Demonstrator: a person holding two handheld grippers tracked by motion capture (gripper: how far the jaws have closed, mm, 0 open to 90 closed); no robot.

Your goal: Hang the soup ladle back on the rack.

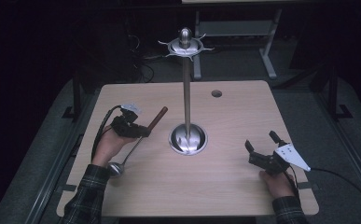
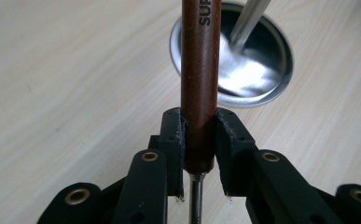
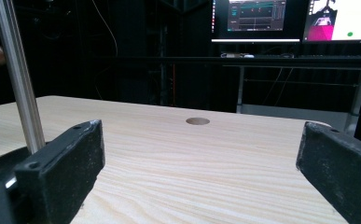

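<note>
Wooden table: one stand, one ladle in left jaws, right jaws wide, empty.

wooden table, round hole, monitors

Plaid flannel sleeves, black tools with brass rivets, trailing black cables.

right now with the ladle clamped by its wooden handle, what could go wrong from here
1. The left gripper pinches only the lower end of the ladle's wooden handle; the metal bowl hangs far out, so the ladle may swing or slip.
2. The hanging stand is tall on a small round base; a knock from the ladle could tip it.
3. The hooks on top are small, so hanging may miss.
</note>
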